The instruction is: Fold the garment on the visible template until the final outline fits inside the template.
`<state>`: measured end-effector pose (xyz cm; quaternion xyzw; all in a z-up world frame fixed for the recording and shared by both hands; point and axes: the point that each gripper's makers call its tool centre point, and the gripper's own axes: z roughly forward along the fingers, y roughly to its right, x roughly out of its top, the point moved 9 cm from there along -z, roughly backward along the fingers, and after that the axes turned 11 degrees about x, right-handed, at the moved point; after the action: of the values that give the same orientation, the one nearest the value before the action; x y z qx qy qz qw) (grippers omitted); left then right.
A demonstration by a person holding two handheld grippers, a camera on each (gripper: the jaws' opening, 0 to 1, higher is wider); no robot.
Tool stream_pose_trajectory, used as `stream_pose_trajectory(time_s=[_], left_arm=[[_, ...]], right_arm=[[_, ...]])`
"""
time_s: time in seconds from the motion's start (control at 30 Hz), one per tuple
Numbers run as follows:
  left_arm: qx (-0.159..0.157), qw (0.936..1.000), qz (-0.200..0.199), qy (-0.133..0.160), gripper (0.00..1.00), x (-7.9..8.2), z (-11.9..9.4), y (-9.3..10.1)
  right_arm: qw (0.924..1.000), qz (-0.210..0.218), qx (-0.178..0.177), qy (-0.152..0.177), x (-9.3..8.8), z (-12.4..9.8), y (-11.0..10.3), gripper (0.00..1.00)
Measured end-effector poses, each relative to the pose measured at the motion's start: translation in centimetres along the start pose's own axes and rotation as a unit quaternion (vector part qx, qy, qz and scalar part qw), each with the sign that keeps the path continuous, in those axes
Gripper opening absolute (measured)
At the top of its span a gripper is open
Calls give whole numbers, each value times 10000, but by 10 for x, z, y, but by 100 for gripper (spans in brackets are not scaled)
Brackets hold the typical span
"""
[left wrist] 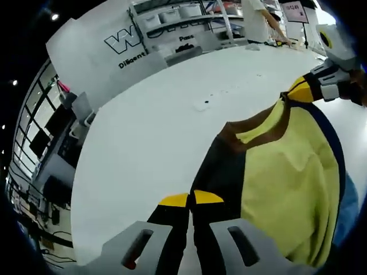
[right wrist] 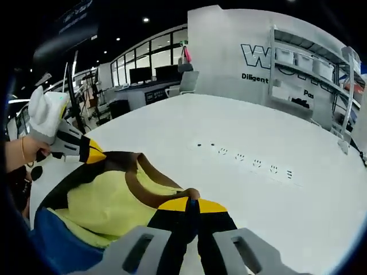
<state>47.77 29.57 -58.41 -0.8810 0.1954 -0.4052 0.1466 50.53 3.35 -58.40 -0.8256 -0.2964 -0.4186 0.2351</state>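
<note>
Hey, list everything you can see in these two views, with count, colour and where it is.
garment: one, yellow with dark and brown trim, on the table, pinched at two edges.
table: one, white, under the garment.
blue sheet: one, under the garment's near side.
shelving: one, white, behind the table.
left gripper: one, yellow-tipped fingers shut on the garment.
right gripper: one, yellow-tipped fingers shut on the garment's collar edge.

At my twelve o'clock a white wall panel (right wrist: 241, 51) carries a large partial "W" logo, "Diligent" beneath it, and "Pas" further right, the rest hidden.
</note>
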Motion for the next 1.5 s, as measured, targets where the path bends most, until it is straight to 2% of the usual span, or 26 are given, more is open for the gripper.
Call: stream_pose_trajectory(time_s=[0.43,0.5,0.53,0.6,0.67,0.8,0.9,0.97,1.0,1.03,1.23,1.5], left_arm=[[48,9992,-384,-138,2,-5,14,-3],[1,9988,-460,-160,3,-6,16,-2],[-17,9988,-462,-163,4,-7,16,-2],[-20,9984,-549,-121,18,-6,15,-3],[-134,9971,-742,-24,32,-5,11,-3],[-229,9956,-904,27,43,-3,5,-4],[-242,9945,-1014,50,54,-1,-6,-4],[-273,9930,-1141,142,59,1,-11,-4],[-342,9906,-1290,290,61,3,-14,-3],[-331,9908,-1285,258,64,2,-18,-3],[-371,9913,-1239,226,69,-3,-35,2],[-370,9896,-1377,197,72,-13,-55,1]], right_arm=[[9999,-35,-85,-121,-1,23,3,0],[9999,49,-146,-12,0,23,4,0],[9998,123,-154,56,1,23,3,0],[9994,277,-184,109,2,20,4,1],[9990,326,-161,252,5,16,2,9],[9972,559,-42,494,9,11,-3,32],[9966,659,41,497,11,1,-13,45],[9963,728,133,436,10,-3,-19,53],[9962,735,155,430,10,-5,-23,56],[9962,749,205,387,9,-7,-27,61],[9953,829,373,324,3,-21,-47,70],[9957,528,744,160,-5,-34,-74,76]])
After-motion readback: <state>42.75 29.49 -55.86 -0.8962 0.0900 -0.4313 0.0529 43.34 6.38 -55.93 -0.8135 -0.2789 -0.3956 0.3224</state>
